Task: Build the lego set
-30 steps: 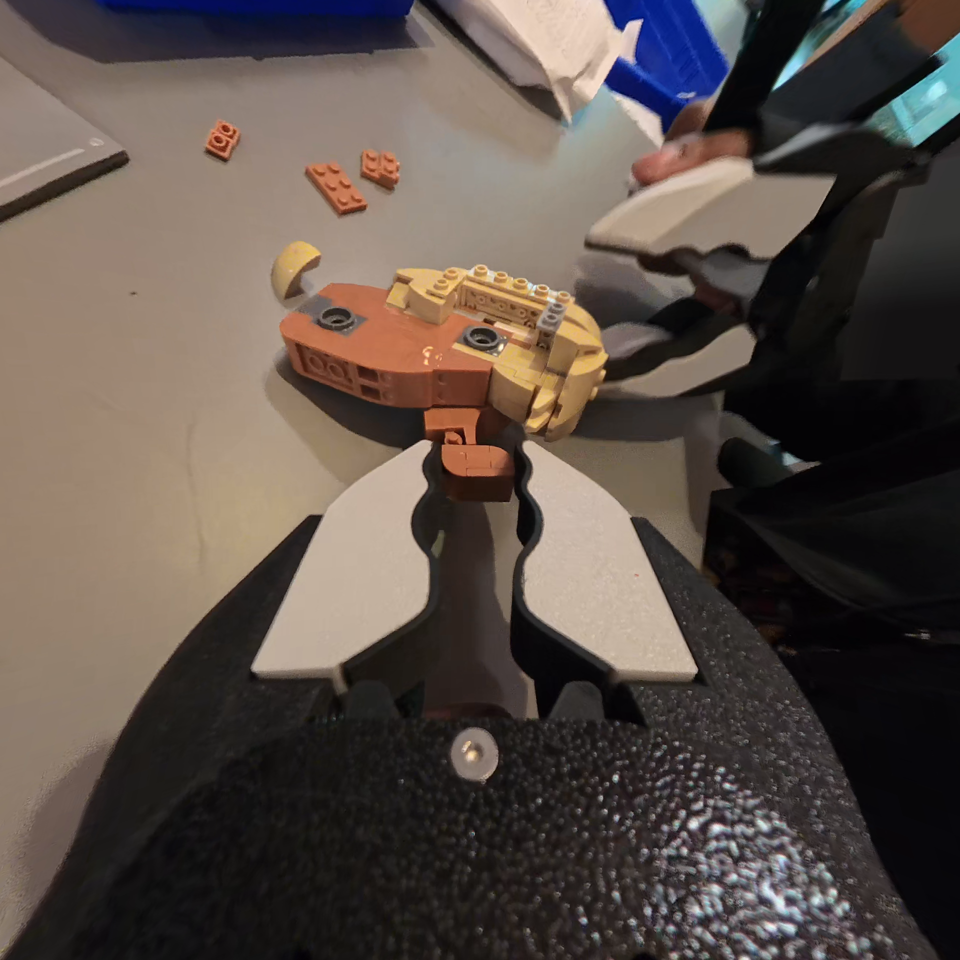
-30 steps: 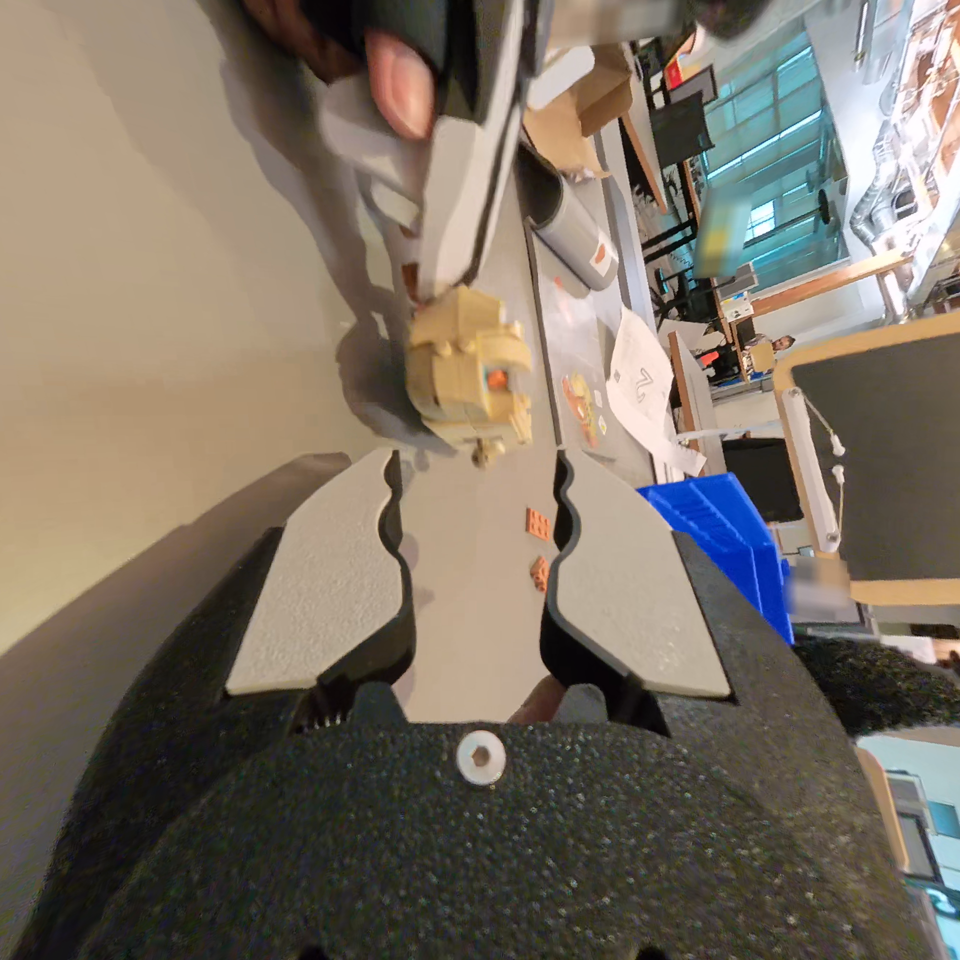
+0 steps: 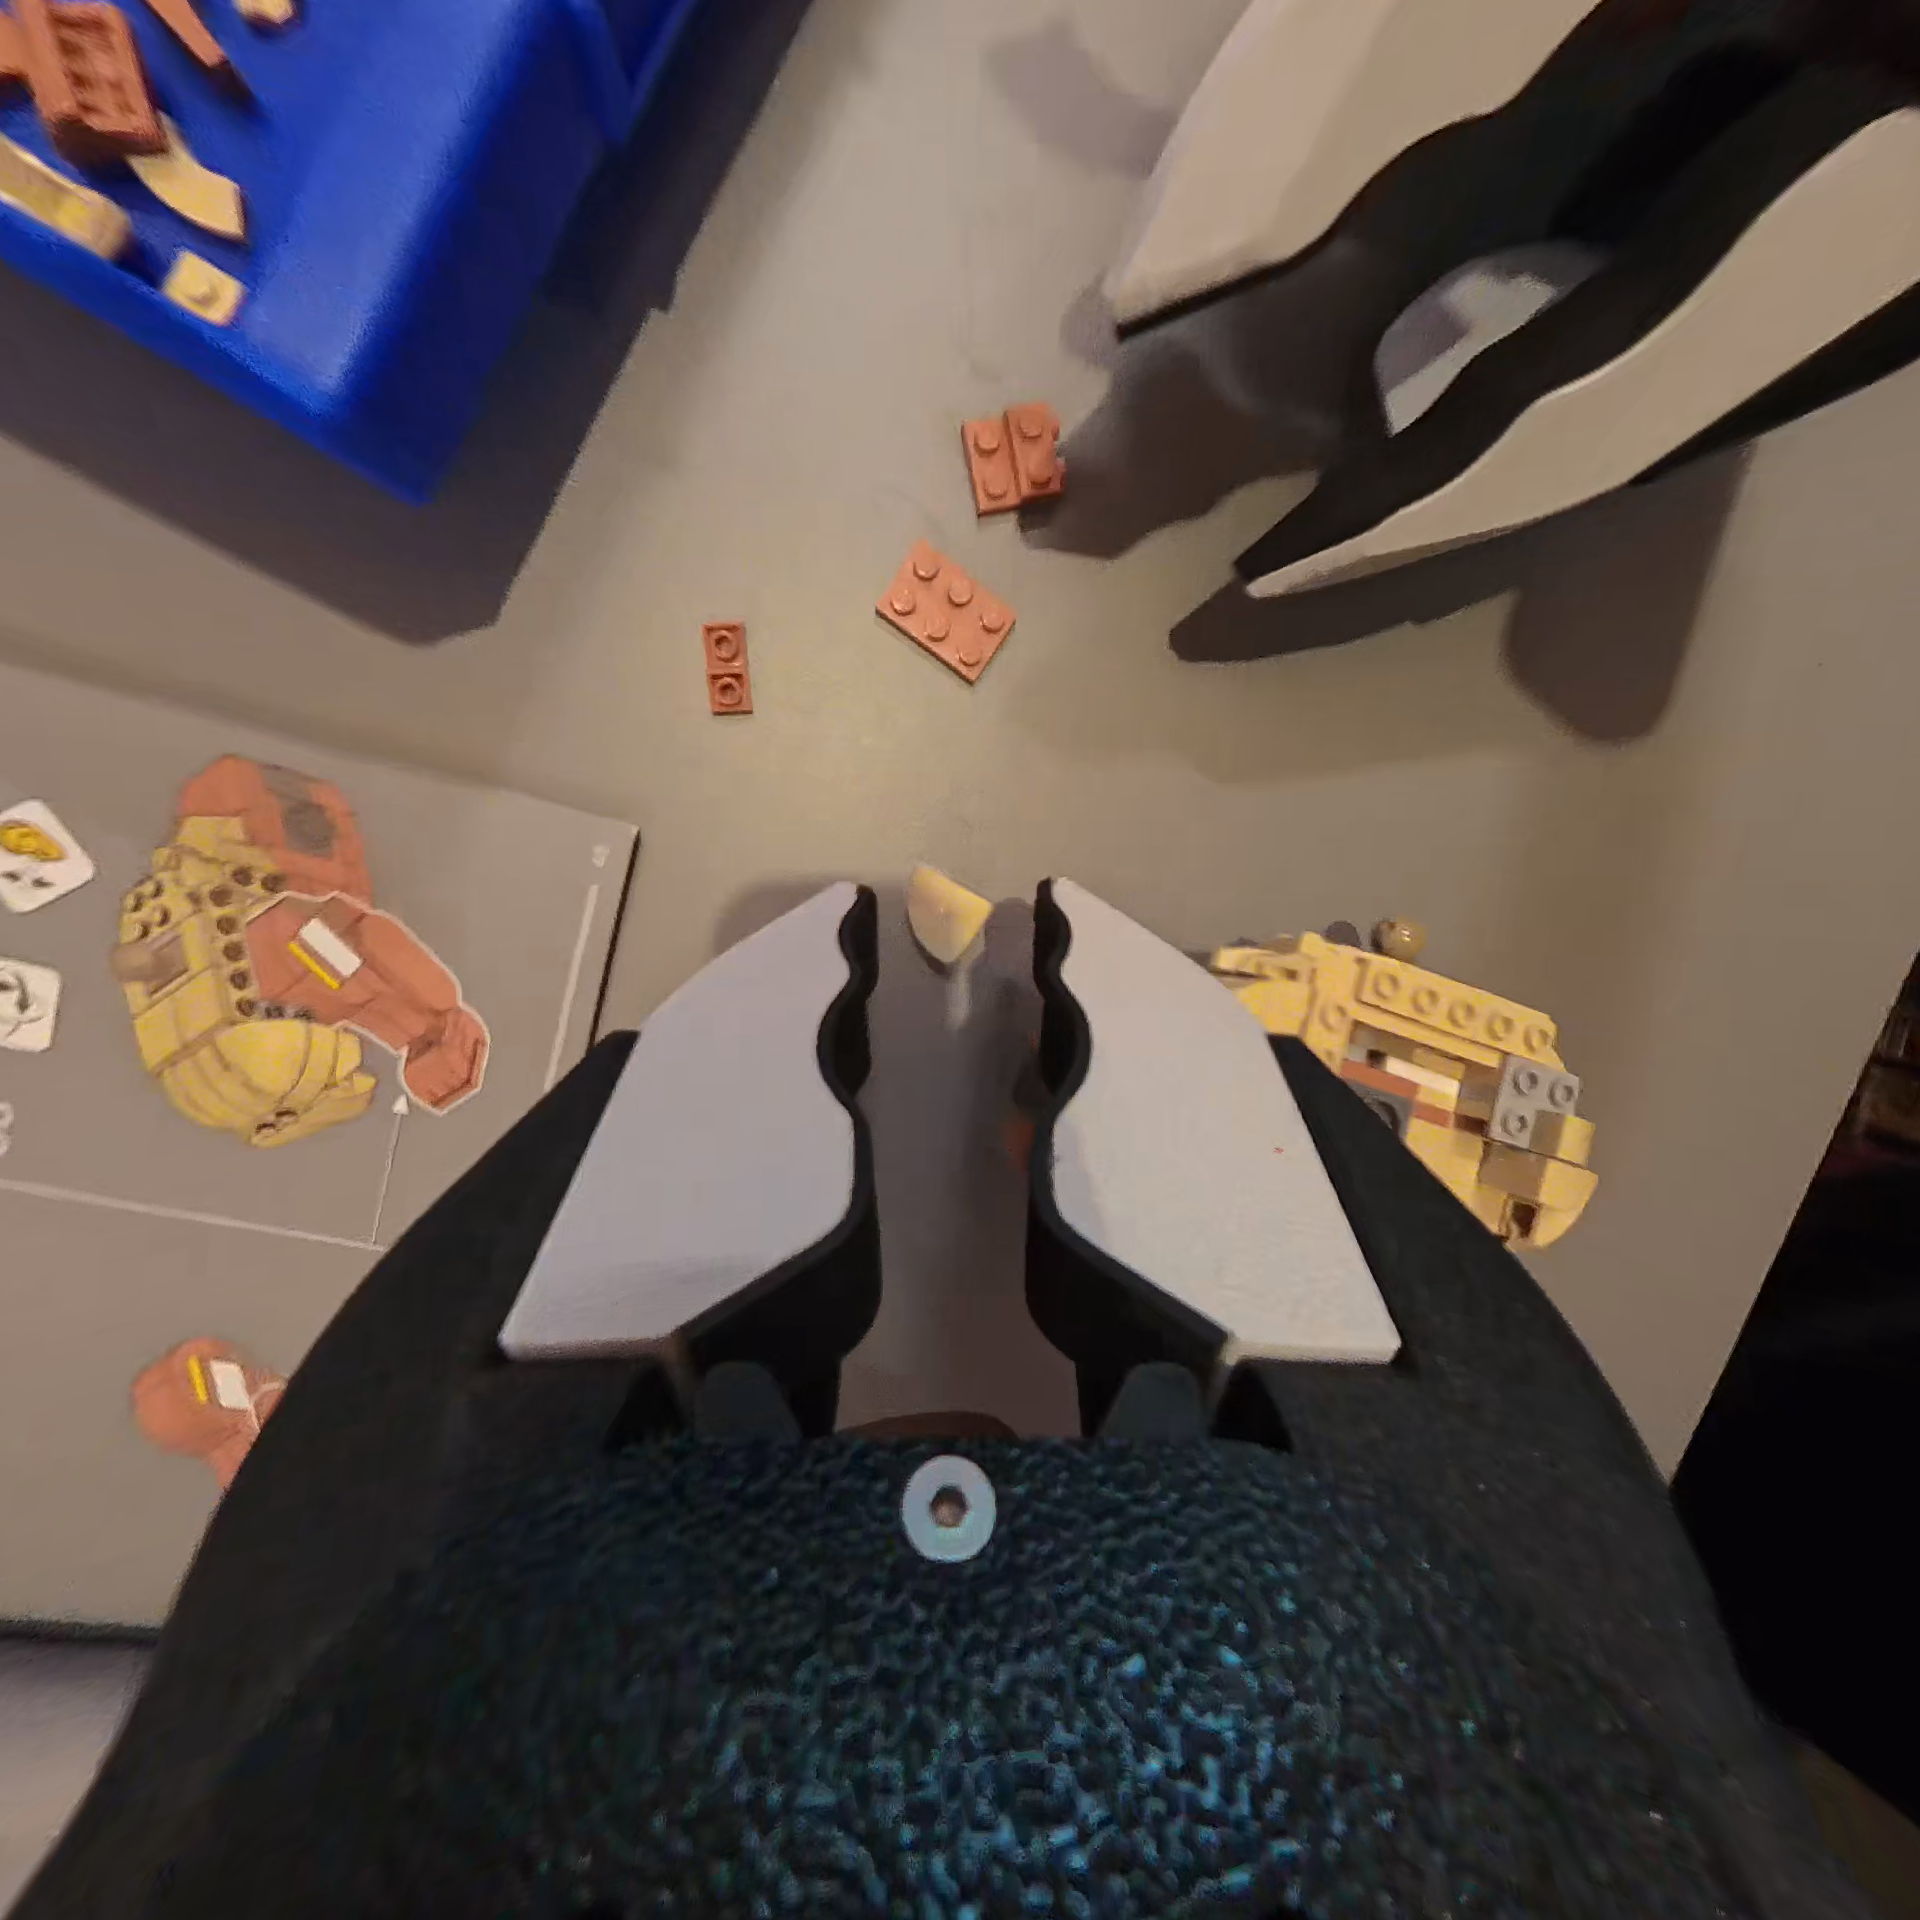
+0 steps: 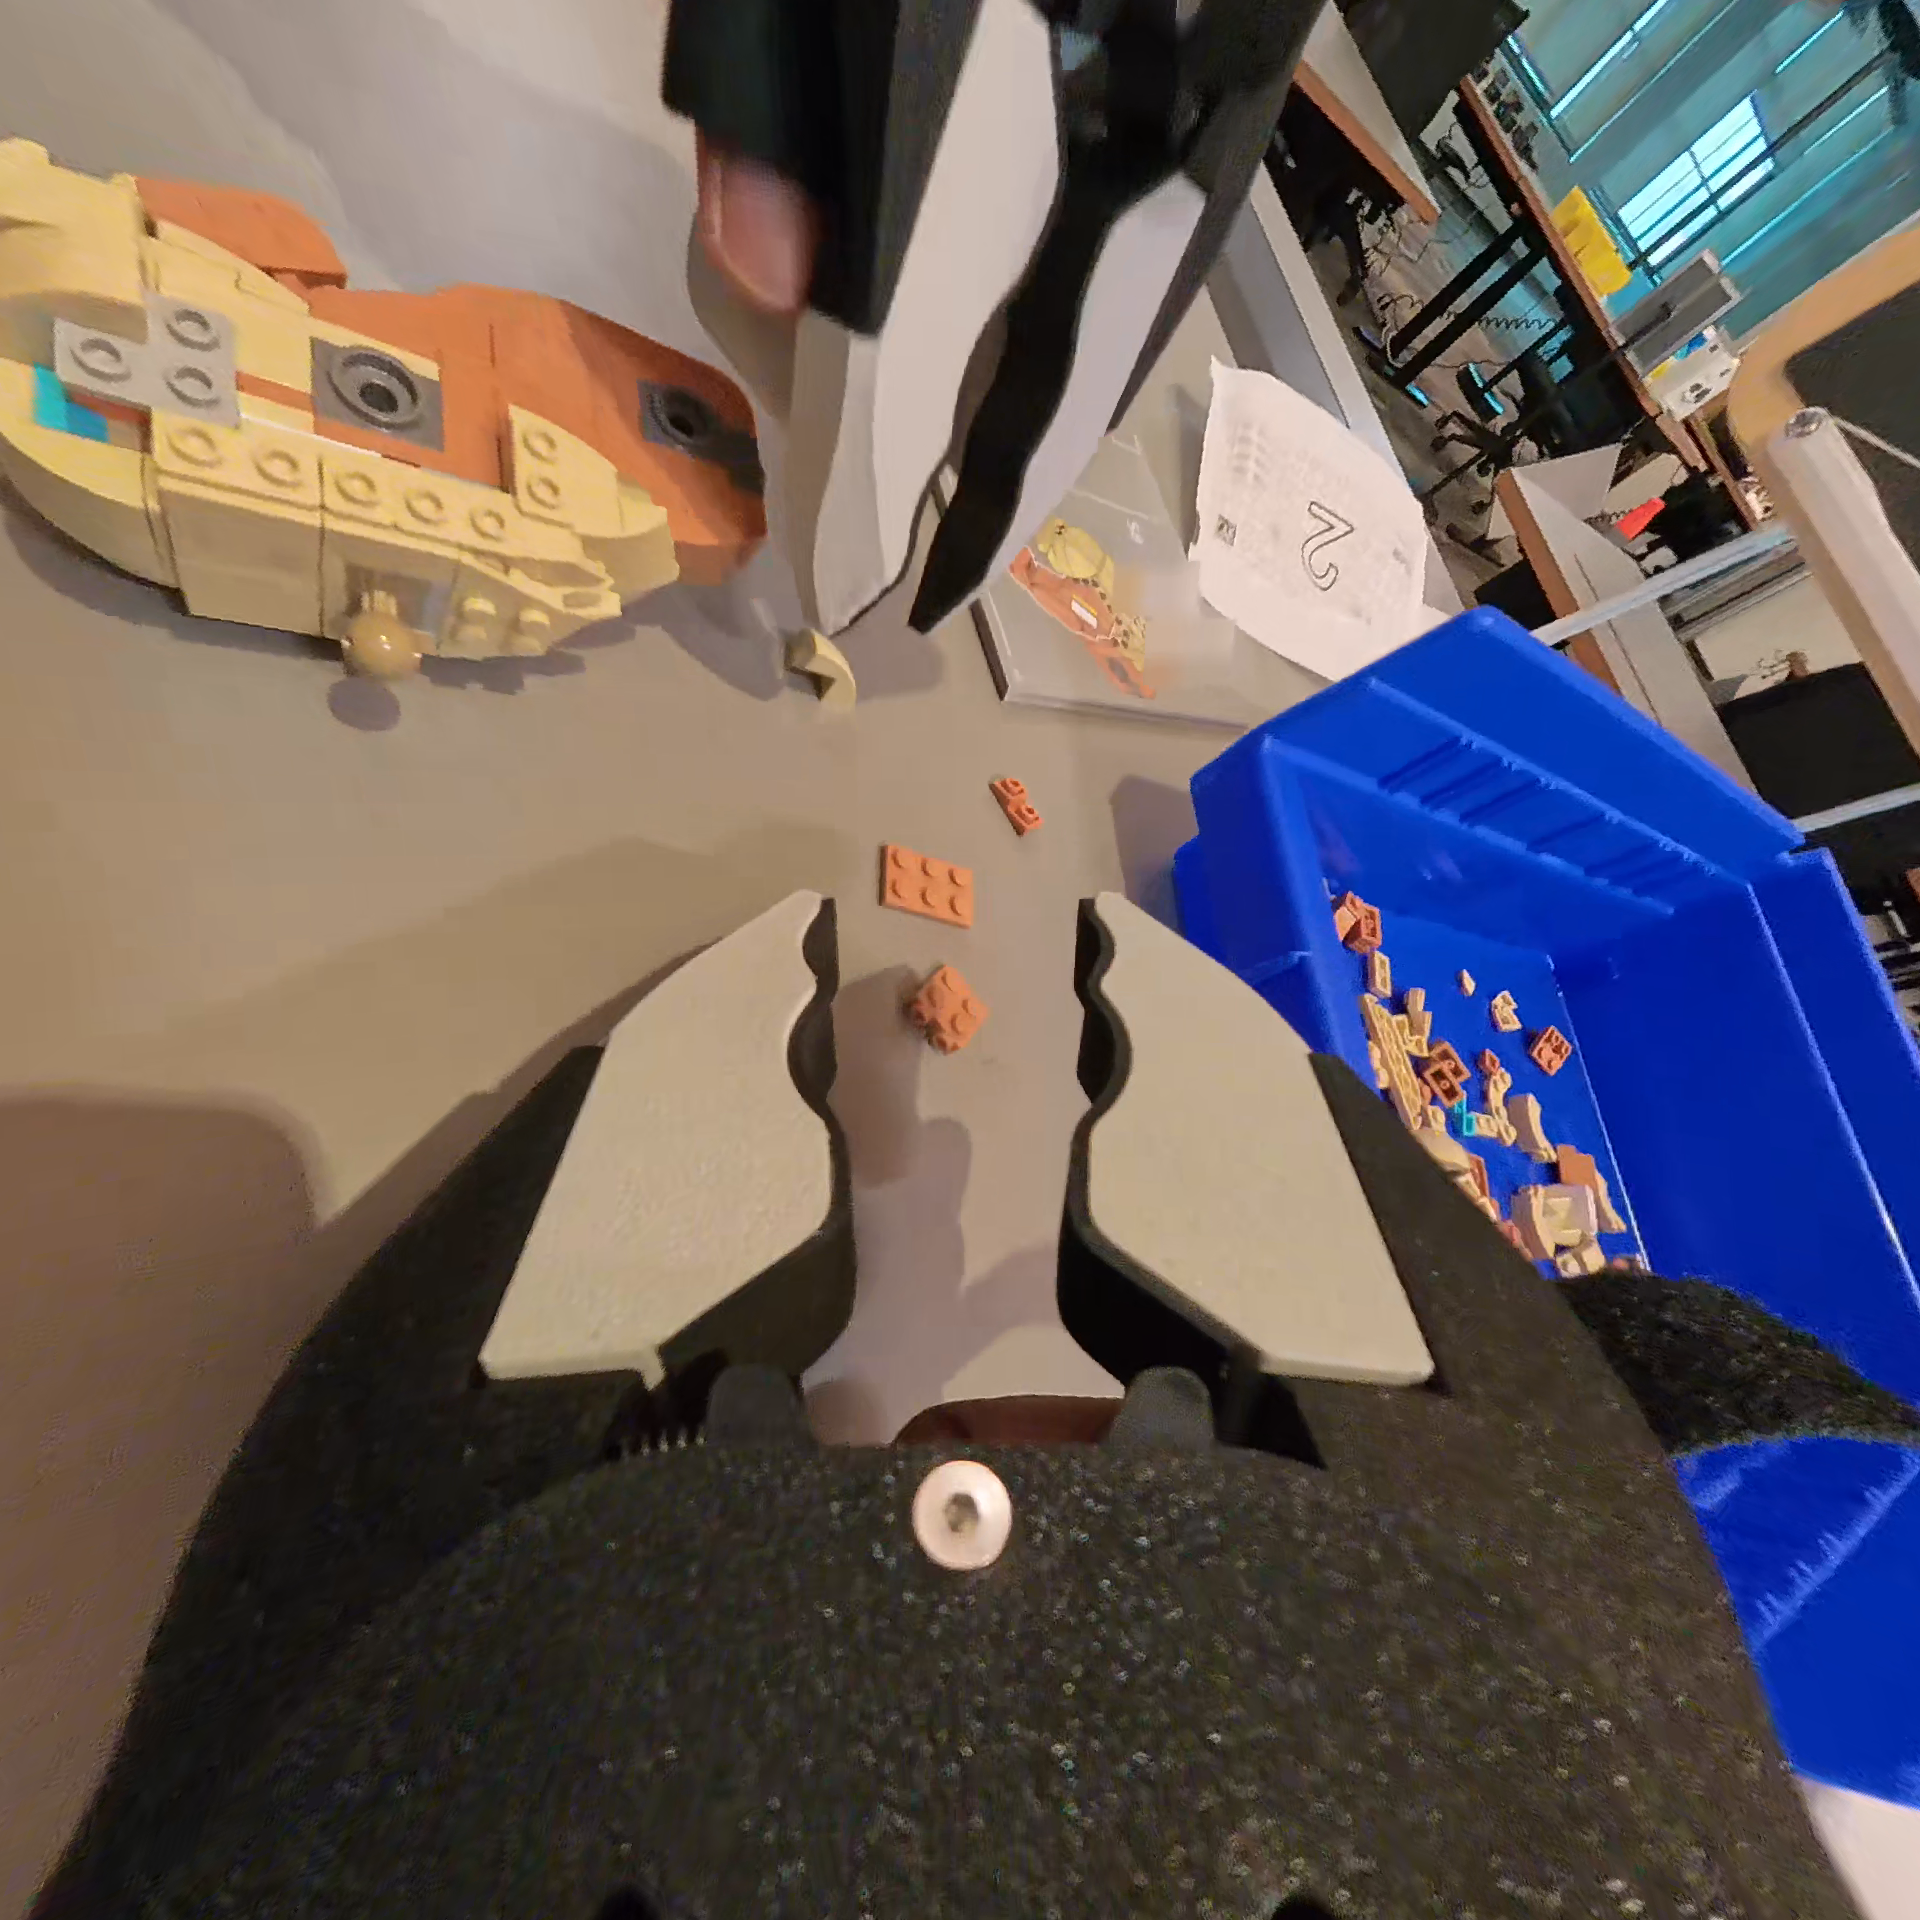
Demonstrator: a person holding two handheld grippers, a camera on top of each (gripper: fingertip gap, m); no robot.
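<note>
Risk is being shown for two empty grippers. The left gripper (image 3: 954,914), fingers narrowly parted, is being held over the tan curved piece (image 3: 945,916) at frame centre, with the partly built model (image 3: 1434,1060) lying at centre right. The right gripper (image 4: 951,925), fingers moderately parted, is being aimed at the small brown bracket (image 4: 945,1006). Either small part is likely being put at risk of skidding or flipping under an off-centre pinch.

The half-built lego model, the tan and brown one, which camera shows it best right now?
The right wrist view: the model lies in full sight on the table, studs and grey round sockets clear. The left wrist view shows only its tan end, the rest hidden behind the left gripper.
</note>
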